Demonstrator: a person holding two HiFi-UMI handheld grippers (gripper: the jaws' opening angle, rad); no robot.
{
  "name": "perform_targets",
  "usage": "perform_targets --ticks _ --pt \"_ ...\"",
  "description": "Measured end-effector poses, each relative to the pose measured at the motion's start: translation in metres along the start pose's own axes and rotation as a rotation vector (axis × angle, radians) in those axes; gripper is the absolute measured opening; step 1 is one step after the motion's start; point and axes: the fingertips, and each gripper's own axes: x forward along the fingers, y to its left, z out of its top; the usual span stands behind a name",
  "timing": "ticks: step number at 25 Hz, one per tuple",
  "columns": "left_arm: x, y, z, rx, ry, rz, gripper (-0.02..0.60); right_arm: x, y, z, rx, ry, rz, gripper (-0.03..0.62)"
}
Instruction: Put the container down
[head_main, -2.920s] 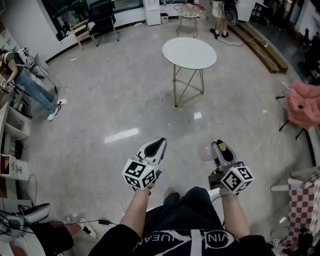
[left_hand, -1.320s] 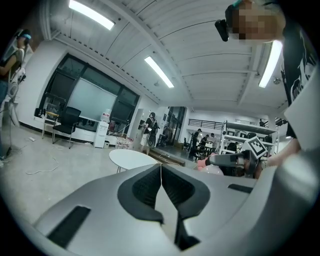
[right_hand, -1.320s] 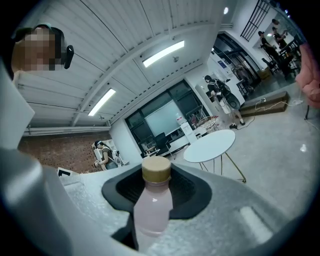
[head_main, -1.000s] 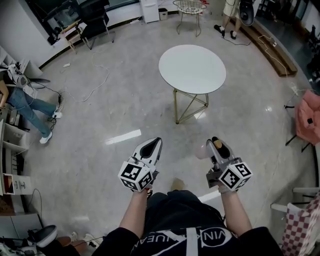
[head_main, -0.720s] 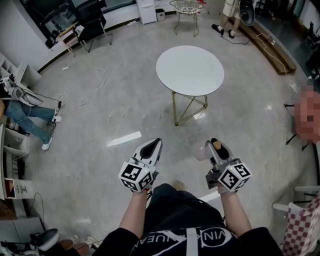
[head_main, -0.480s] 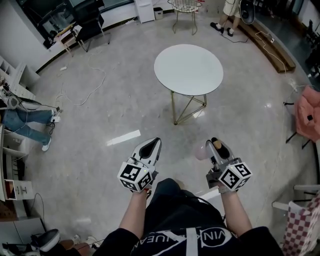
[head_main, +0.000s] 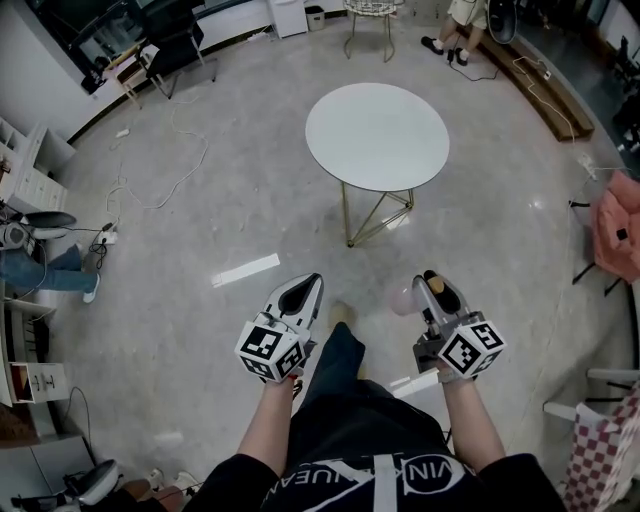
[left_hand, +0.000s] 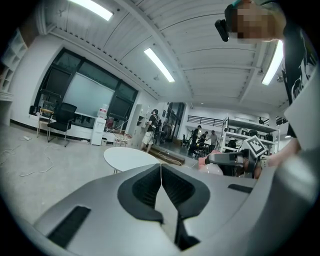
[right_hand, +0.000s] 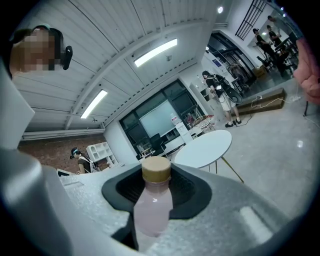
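A pale pink bottle (right_hand: 151, 207) with a tan cap (right_hand: 156, 170) stands upright between the black pads of my right gripper (right_hand: 156, 186), which is shut on it. In the head view the right gripper (head_main: 434, 287) is held in the air over the floor, with the bottle (head_main: 402, 301) showing at its left side. My left gripper (head_main: 305, 289) hangs level beside it, shut and holding nothing; its pads (left_hand: 150, 186) meet along one seam. A round white table (head_main: 377, 134) on gold wire legs stands ahead of both grippers, with nothing on it.
A pink garment (head_main: 615, 228) hangs on a stand at the right. A wire chair (head_main: 371, 14) and a standing person (head_main: 462, 18) are beyond the table. Cables (head_main: 150, 185) trail over the floor at the left, near shelves (head_main: 28, 170). A checked cloth (head_main: 600, 445) is at lower right.
The table has come nearer and drifted up in the head view as the person walks toward it; a leg now swings forward between the grippers. Both grippers keep their pose and grip.
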Motion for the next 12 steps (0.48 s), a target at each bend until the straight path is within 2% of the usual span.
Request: perform_targets --ticks 12 --pt "0.067 0.02 0.02 -0.005 0.008 -0.067 0.014 0.041 -0.031 0.032 -0.004 -0.009 -0.039 0.129"
